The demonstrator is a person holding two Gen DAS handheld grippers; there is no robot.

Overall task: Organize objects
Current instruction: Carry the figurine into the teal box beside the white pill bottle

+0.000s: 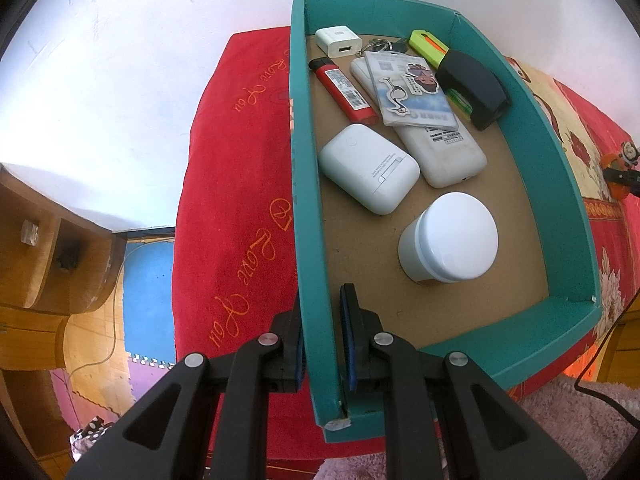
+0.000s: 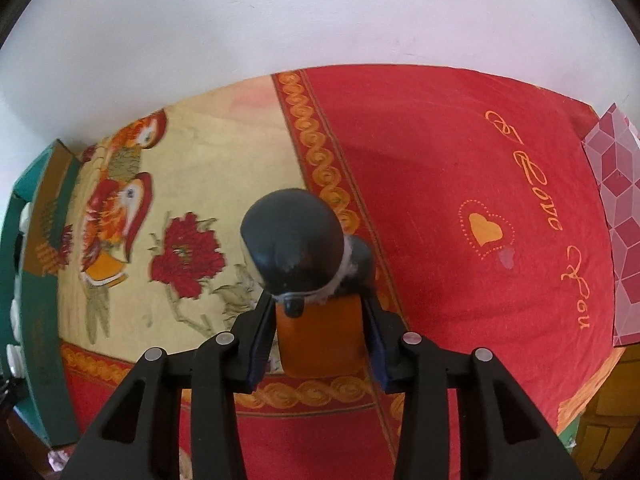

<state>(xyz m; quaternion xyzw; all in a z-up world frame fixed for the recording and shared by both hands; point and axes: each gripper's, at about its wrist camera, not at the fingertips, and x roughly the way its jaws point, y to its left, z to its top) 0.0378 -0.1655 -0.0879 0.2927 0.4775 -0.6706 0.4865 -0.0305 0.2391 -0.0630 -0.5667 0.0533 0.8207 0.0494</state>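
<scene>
bed cover (image 2: 440,168): red cloth with gold script and a heart, plus a cream panel printed with birds and flowers; it carries everything here
teal box (image 1: 556,168): open cardboard tray with a brown floor, lying on the bed cover
left tongs (image 1: 320,344): pinched shut on the teal box's near-left wall, one pad outside, one inside
right tongs (image 2: 318,344): part-way open, pads clamped on either side of the figurine's orange base, pointing steeply down over the bed cover
figurine (image 2: 296,248): dark rounded head with an orange base (its face cannot be made out), held between the right tongs, to the right of the box
power bank (image 1: 444,152): white, flat in the middle of the box, partly under the card holder
earbud case (image 1: 368,168): white, just left of the power bank
white jar (image 1: 452,240): round lid, nearest the front wall
black stapler (image 1: 476,88): against the right wall
card holder (image 1: 412,88): clear, with stickers
lighter (image 1: 344,90): red, beside the left wall
charger (image 1: 338,41): white, in the far-left corner
</scene>
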